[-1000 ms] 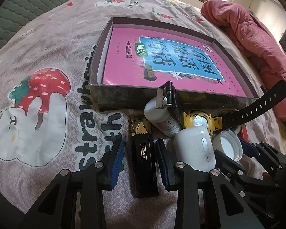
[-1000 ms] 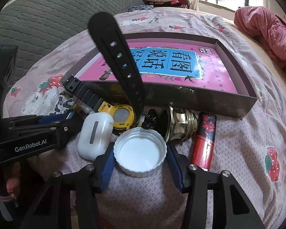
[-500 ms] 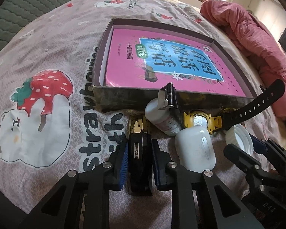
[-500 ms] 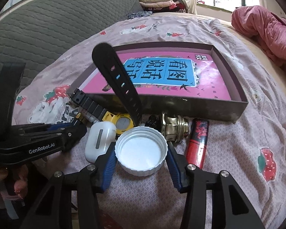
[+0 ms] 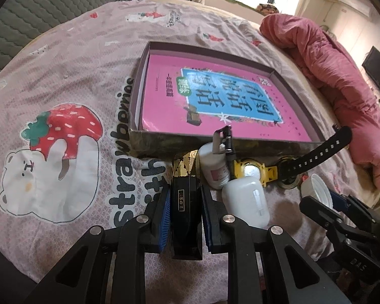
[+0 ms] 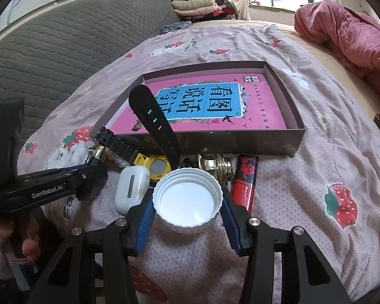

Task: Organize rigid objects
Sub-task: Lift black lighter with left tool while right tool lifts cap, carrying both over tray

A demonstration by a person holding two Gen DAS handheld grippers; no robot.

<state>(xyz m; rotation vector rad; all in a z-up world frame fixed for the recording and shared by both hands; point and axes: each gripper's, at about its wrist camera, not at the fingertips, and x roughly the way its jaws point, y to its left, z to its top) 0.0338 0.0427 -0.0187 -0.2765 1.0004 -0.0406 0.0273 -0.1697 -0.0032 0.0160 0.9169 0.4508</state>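
A: Which step is in hand?

B: The pick-up. My left gripper [image 5: 183, 211] is clenched on the black-and-gold tube [image 5: 185, 204], both blue pads pressed to its dark body, the gold end pointing to 12 o'clock toward the box [image 5: 149, 143]. My right gripper [image 6: 187, 209] grasps the white cap [image 6: 187, 200] by its ribbed rim, open side up.

A: Where do the other things lie?

B: On the bed [image 5: 71, 58], crowded against the box's near wall. In the left view: a white bottle [image 5: 214, 169] at 1 o'clock of the tube, an earbud case [image 5: 247, 202] at 3 o'clock, a yellow watch [image 5: 250, 172] behind it with its black strap raised. In the right view a brass knob [image 6: 215, 166] and a red tube [image 6: 244, 182] sit at 12 and 2 o'clock of the cap. A pink book [image 5: 215, 101] fills the box floor.

A: What does the next move call for?

B: I judge: lift both clear of the near wall, carry toward 12 o'clock, set them down on the book. The raised strap stands in the cap's path.

A: What differs from a second ago?

B: Then my left fingers stood apart around the tube; now they press it. The cap, already held, sits a little higher above the sheet.
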